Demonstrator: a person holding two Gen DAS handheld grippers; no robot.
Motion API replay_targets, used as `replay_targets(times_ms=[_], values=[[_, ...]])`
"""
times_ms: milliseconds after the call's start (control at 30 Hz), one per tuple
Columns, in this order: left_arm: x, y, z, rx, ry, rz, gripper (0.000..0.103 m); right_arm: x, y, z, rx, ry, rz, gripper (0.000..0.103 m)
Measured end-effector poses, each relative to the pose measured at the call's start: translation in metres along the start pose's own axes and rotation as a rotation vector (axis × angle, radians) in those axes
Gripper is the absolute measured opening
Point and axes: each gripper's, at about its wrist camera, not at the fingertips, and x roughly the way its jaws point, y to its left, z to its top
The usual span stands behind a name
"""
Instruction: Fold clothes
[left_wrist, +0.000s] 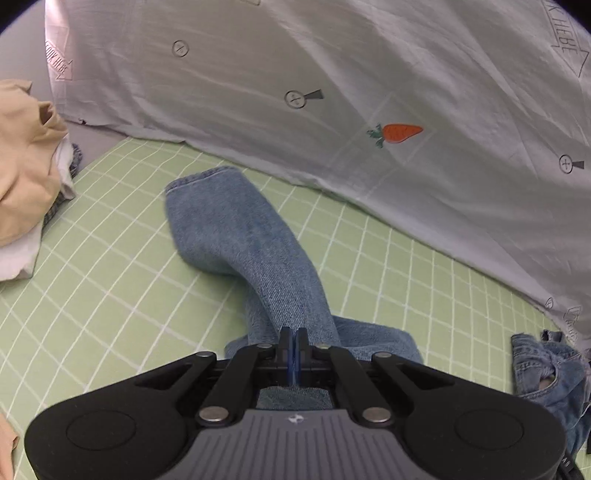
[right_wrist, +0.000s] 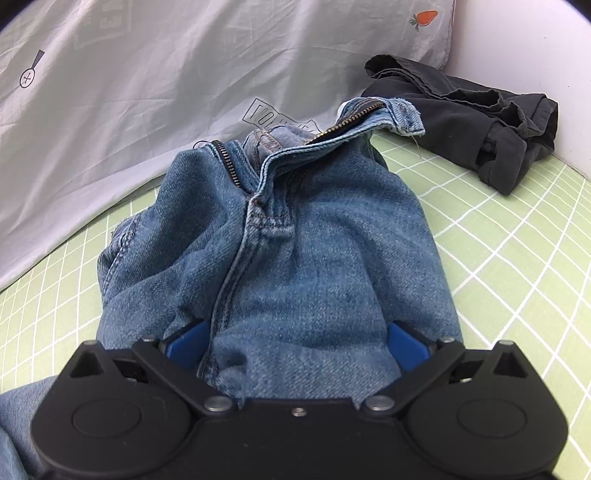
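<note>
A green checked sheet (left_wrist: 110, 280) lies under a grey printed cloth (left_wrist: 332, 74). In the left wrist view, the left gripper (left_wrist: 292, 341) pinches a jeans leg (left_wrist: 240, 229) stretching ahead; thick denim could slip free. In the right wrist view, the right gripper (right_wrist: 295, 341) stands spread around the jeans' seat (right_wrist: 314, 258), open zipper (right_wrist: 347, 123) beyond; closing may bunch fabric.

Blue jeans (right_wrist: 295, 258) — fly unzipped, crumpled — lie on the green grid mat (right_wrist: 517, 240), one leg (left_wrist: 240, 229) stretched out.
</note>
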Motion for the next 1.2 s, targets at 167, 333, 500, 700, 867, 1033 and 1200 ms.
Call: replay_targets(times_ms=[167, 333, 500, 700, 867, 1033, 1200], values=[[0.002, 0.056, -0.046, -0.103, 0.156, 0.08, 0.0, -0.002, 0.0, -0.006, -0.011, -0.036, 0.001, 0.103], [-0.015, 0.056, -0.041, -0.088, 0.103, 0.064, 0.004, -0.004, -0.001, -0.012, -0.02, -0.074, 0.003, 0.103], [-0.011, 0.016, -0.017, 0.044, 0.025, 0.028, 0.031, -0.004, -0.001, -0.013, -0.02, -0.092, 0.01, 0.103], [0.027, -0.041, -0.019, 0.192, 0.093, -0.011, 0.044, -0.004, 0.001, -0.014, -0.022, -0.101, 0.009, 0.103], [0.056, -0.053, -0.031, 0.246, 0.147, 0.165, 0.044, -0.004, 0.002, -0.014, -0.022, -0.103, 0.009, 0.103], [0.04, -0.028, -0.037, 0.211, 0.122, 0.148, 0.024, -0.005, 0.001, -0.014, -0.022, -0.104, 0.011, 0.103], [0.01, 0.005, -0.051, 0.12, 0.095, 0.155, 0.007, -0.005, 0.001, -0.014, -0.021, -0.105, 0.011, 0.103]])
